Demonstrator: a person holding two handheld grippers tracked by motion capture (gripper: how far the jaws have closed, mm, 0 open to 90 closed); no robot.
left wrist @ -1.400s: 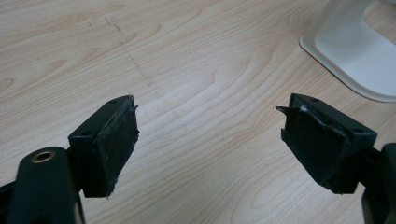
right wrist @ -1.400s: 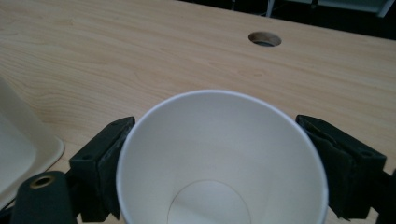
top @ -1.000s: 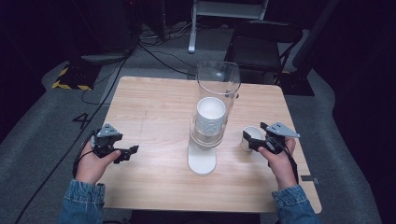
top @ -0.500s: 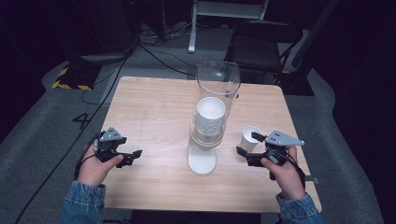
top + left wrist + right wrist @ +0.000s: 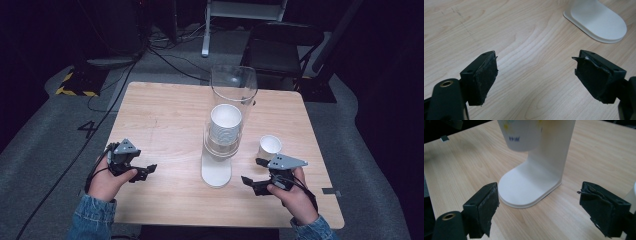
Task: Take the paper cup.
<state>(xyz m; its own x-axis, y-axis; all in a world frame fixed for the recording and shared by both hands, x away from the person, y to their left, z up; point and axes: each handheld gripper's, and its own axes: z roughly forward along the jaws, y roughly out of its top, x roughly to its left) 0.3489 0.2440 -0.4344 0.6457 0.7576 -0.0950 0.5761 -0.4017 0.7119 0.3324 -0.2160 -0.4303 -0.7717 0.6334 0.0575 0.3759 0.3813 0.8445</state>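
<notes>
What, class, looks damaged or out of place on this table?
The pads look worn: the right tool's far pad is torn and peeling at its edges, and the left tool's pads are frayed too. One cup stands alone on the table, apart from the dispenser. Nothing is spilled or tipped.

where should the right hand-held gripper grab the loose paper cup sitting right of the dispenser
Grip the paper cup across its side wall, a little below the rim, coming in level from the person's side where the right hand-held gripper already sits with jaws open. The cup stands upright and mouth up, clear of the dispenser, so both flanks look free. Squeeze lightly; thin paper probably dents.
</notes>
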